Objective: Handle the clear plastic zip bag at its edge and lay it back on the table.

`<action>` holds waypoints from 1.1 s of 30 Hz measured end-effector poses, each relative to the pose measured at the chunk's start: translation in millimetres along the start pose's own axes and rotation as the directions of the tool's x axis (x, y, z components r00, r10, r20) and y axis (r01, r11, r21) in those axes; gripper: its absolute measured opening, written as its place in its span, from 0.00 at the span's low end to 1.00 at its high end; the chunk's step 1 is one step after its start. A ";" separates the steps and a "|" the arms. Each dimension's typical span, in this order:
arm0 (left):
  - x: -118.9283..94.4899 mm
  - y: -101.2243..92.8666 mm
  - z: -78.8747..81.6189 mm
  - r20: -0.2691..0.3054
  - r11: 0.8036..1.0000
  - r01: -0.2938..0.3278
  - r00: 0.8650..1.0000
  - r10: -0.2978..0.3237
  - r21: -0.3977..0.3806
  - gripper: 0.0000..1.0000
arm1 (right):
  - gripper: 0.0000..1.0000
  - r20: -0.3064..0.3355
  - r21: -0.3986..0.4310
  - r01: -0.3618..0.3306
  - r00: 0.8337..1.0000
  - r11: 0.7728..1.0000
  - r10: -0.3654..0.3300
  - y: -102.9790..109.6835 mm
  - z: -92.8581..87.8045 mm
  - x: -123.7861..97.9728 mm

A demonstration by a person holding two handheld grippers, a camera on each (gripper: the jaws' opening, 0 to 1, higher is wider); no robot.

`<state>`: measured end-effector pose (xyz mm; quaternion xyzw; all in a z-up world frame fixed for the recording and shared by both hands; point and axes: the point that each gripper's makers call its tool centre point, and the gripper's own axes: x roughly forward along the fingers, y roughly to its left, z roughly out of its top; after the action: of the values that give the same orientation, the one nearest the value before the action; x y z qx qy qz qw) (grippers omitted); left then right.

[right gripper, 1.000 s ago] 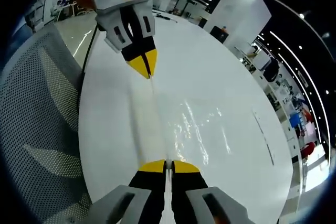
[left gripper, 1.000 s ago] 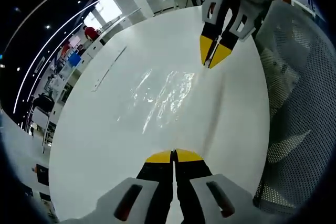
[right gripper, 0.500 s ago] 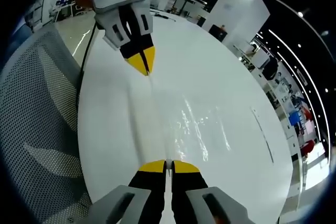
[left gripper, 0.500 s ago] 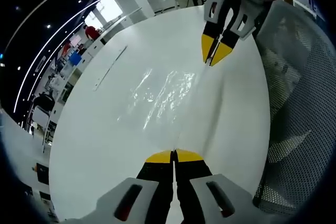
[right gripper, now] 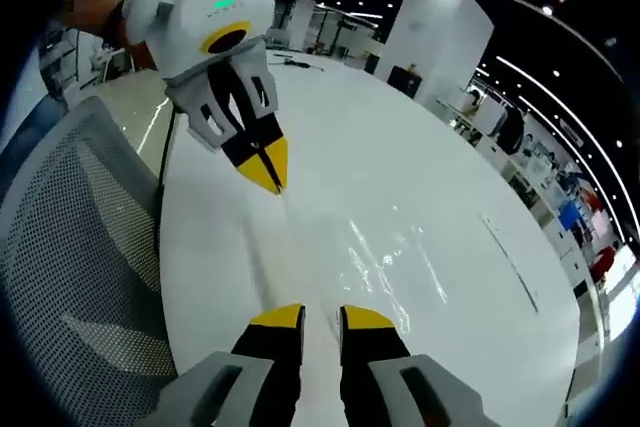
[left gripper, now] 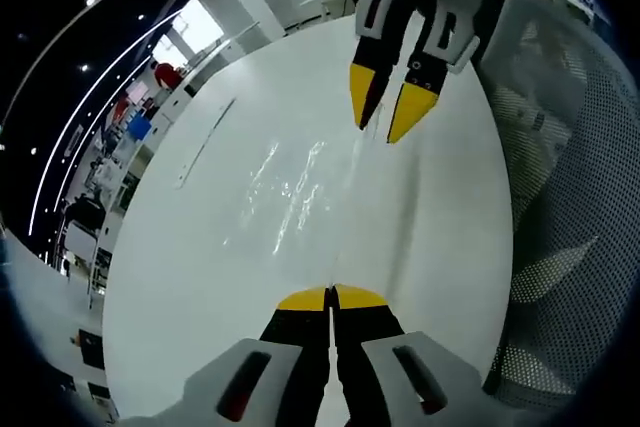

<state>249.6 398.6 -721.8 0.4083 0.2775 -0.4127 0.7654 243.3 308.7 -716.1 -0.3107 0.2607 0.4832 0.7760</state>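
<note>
While the clear plastic zip bag (left gripper: pixel 300 192) lies flat on the round white table (left gripper: pixel 200 277) ahead of both jaw pairs, I read my right gripper (right gripper: pixel 322 319) as parted w/ nothing btwn its yellow tips, just off the bag's near edge. My left gripper (left gripper: pixel 331 298) has tips pressed together on that same edge; can't tell for sure if film is pinched. To finish well, I'd lower the left low & level, open slowly so the edge drops w/o curling, then back straight out. Grey mesh chair (right gripper: pixel 70 247) sits beside the table.
</note>
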 end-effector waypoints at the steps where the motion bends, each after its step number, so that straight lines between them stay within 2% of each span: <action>1: 0.5 0.2 -0.8 0.000 1.000 0.000 1.000 0.000 0.002 0.00 | 0.10 0.010 -0.001 0.000 1.000 1.000 0.000 -0.8 3.1 0.7; 6: -1.5 0.2 -1.4 0.000 1.000 -0.002 1.000 0.002 0.004 0.00 | 0.10 0.038 0.009 0.015 0.999 1.000 -0.016 -6.7 17.8 0.7; 15: 0.0 0.9 -4.1 0.001 1.000 -0.004 1.000 0.004 0.001 0.00 | 0.09 0.016 -0.032 -0.010 1.000 0.999 0.010 -1.0 25.1 15.5; 21: -3.0 1.7 0.1 0.005 1.000 -0.008 1.000 0.008 -0.005 0.00 | 0.08 -0.024 -0.057 -0.018 1.000 0.998 0.016 3.4 16.1 29.0; 23: -3.9 1.4 0.7 0.005 1.000 -0.008 1.000 0.008 -0.004 0.00 | 0.08 -0.018 -0.039 -0.017 1.000 0.999 0.017 6.2 17.8 26.0; 28: -3.9 -0.4 -0.8 0.004 1.000 -0.005 1.000 0.005 -0.007 0.00 | 0.06 -0.048 -0.060 -0.009 0.999 0.998 0.006 7.7 10.9 30.8; 33: -4.2 -0.8 -2.0 0.006 1.000 -0.005 1.000 0.005 -0.014 0.00 | 0.00 -0.056 -0.047 -0.003 0.998 0.999 0.001 7.0 10.0 30.4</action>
<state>246.6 401.7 -720.0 0.4025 0.2772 -0.4100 0.7701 250.0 336.2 -732.5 -0.3417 0.2711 0.4811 0.7604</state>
